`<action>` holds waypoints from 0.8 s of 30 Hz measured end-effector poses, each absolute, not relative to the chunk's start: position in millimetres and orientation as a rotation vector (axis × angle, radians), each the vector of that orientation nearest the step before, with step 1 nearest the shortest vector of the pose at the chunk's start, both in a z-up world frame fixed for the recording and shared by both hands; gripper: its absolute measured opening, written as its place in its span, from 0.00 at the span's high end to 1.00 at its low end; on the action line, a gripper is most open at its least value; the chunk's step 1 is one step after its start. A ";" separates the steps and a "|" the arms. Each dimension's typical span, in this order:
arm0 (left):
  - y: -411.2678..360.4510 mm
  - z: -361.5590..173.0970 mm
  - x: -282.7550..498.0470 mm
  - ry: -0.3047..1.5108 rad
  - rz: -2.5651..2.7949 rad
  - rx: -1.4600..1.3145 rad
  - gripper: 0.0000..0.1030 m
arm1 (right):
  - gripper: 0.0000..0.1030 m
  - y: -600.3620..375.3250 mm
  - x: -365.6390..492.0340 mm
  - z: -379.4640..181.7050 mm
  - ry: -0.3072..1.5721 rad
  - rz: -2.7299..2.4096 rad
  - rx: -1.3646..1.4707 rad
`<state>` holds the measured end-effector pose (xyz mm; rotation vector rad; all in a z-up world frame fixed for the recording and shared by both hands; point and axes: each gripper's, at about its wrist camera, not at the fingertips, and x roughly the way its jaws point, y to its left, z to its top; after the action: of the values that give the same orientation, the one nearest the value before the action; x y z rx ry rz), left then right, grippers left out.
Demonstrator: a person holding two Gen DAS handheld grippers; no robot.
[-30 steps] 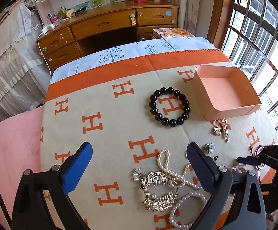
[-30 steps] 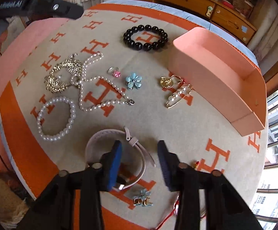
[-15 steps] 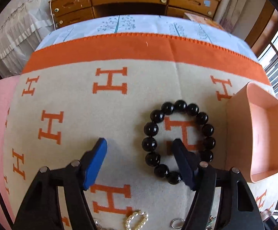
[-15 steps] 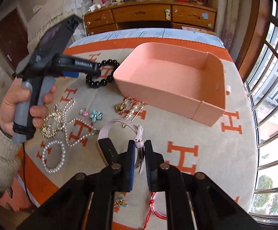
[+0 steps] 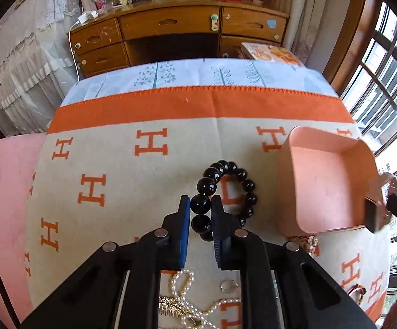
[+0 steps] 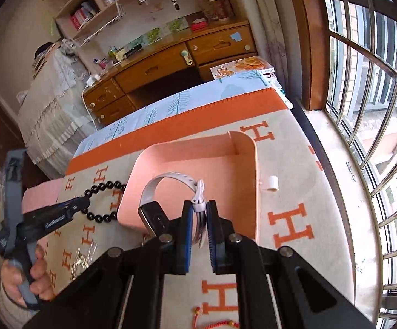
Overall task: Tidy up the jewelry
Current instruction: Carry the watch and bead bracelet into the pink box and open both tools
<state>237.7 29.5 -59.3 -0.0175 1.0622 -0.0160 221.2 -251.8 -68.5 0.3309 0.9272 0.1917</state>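
Fingers of left gripper [image 5: 200, 208] clamped on one bead of black bead bracelet [image 5: 227, 192], which lies on H-pattern blanket [image 5: 110, 164] left of pink box [image 5: 324, 181]. Box looks empty; pearl strands [image 5: 183, 282] & ring [image 5: 228, 286] lie near, unsorted.

Right view: right gripper [image 6: 199, 211] pinches white watch [image 6: 171, 194] by its strap, above box's near rim [image 6: 187, 227], not released yet. Red cord [image 6: 217, 322] also left. Early stage, I'd judge.

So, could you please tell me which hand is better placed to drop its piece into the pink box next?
Right gripper: its watch already hangs over the pink box. The left gripper grips the black bracelet beside it.
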 end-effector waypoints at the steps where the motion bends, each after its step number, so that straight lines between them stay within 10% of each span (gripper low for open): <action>1: 28.2 -48.3 231.8 1.039 -0.025 -0.027 0.88 | 0.91 -252.9 229.1 -71.0 0.926 0.176 0.339; 14: -30.4 29.4 198.8 0.861 -0.222 -0.051 0.88 | 0.85 -253.7 256.8 -99.1 1.012 0.066 0.316; 24: -83.0 -25.6 245.3 0.973 -0.251 -0.009 0.87 | 0.84 -270.7 195.5 -65.6 0.860 0.041 0.257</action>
<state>245.3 -83.0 -25.6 -0.0088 0.9731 -0.2507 195.5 -270.7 -65.6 0.2566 0.8597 0.0413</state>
